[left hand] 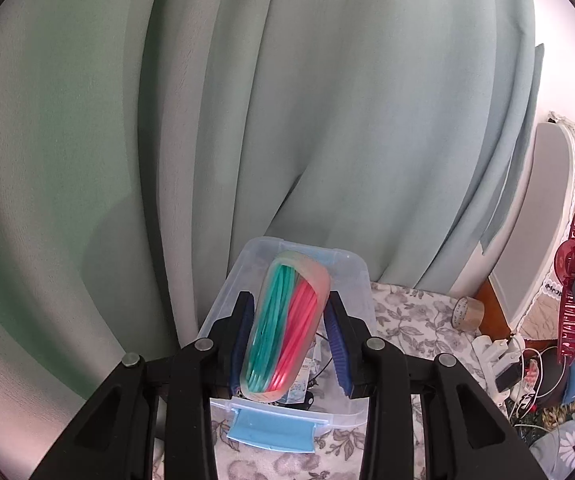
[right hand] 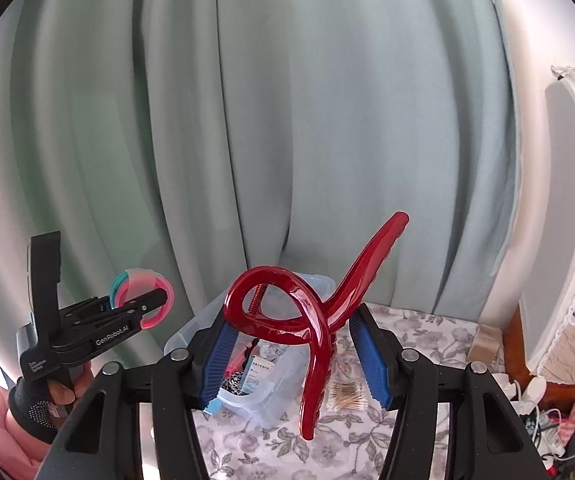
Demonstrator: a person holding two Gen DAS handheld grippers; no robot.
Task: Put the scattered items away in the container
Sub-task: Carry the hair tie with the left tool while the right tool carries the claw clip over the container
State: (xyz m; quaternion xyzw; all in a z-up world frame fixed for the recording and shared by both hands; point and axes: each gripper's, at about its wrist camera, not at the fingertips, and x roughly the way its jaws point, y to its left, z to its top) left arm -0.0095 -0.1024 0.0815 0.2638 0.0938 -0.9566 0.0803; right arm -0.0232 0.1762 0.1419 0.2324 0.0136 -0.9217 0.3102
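Left wrist view shows my left gripper (left hand: 289,336) clamped on a teal-and-pink bundle of rubber bands (left hand: 283,328) above the clear plastic container (left hand: 351,276) at lower centre, while my right gripper (right hand: 293,354) pinches a glossy red hair claw clip (right hand: 311,320).

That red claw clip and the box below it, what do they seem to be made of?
The red claw clip looks like hard glossy plastic: bright highlights run along its curves, and a coiled metal spring shows at its hinge. The box seems to be thin clear plastic with a slightly frosted finish: its contents show through the walls. Its blue latch looks like opaque plastic.
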